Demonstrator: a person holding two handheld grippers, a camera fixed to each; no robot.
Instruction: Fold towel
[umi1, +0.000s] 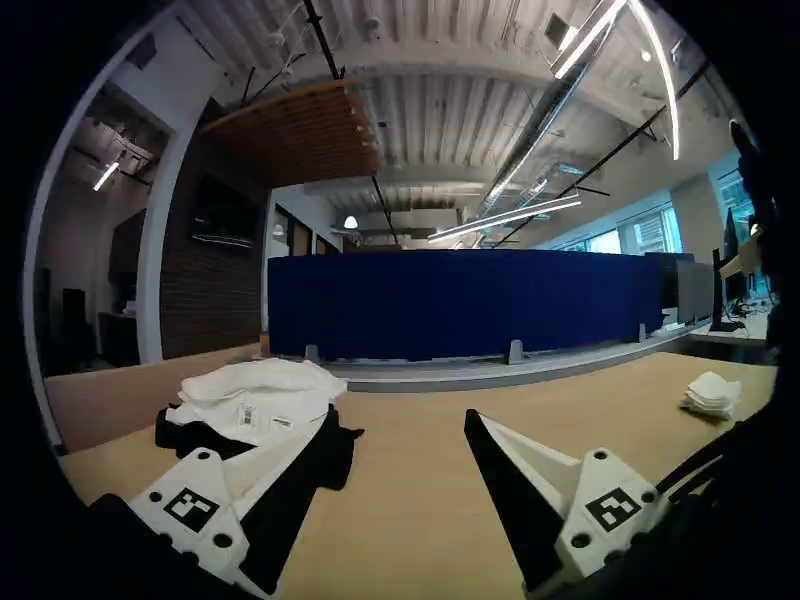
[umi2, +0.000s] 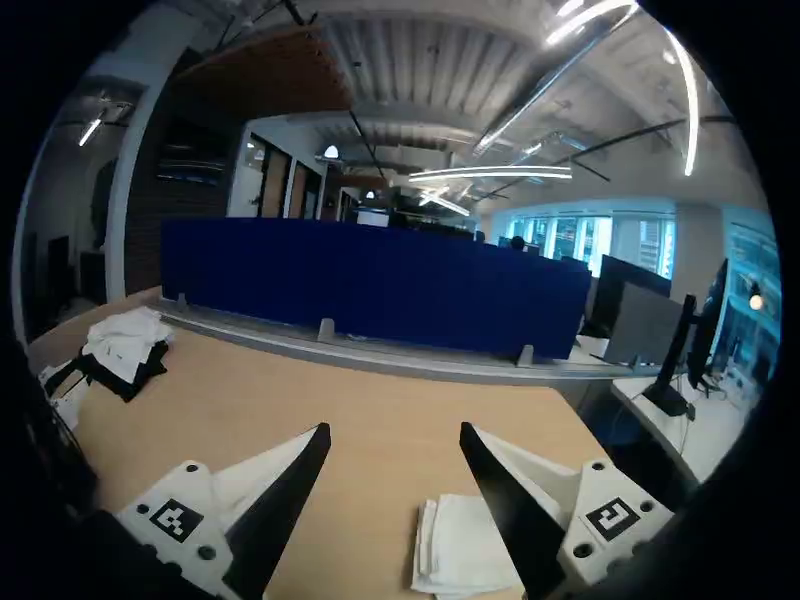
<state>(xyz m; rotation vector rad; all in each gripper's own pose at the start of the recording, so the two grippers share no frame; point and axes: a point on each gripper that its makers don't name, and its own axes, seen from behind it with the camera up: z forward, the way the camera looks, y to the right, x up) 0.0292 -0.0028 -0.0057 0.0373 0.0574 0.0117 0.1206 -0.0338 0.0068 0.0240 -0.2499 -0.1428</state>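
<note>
Towel (umi2: 455, 545) folded — right tool (umi2: 393, 430) agape nearby

No text is legible. At eight o'clock in the left gripper view, tags (umi1: 250, 412) on the towel (umi1: 258, 385) carry print too small to read.

The left gripper (umi1: 400, 412) has its two fingers spread wide, tips level and pointing straight ahead. The right gripper (umi2: 394, 427) is parted the same way, with its fingertips level and well apart.
</note>
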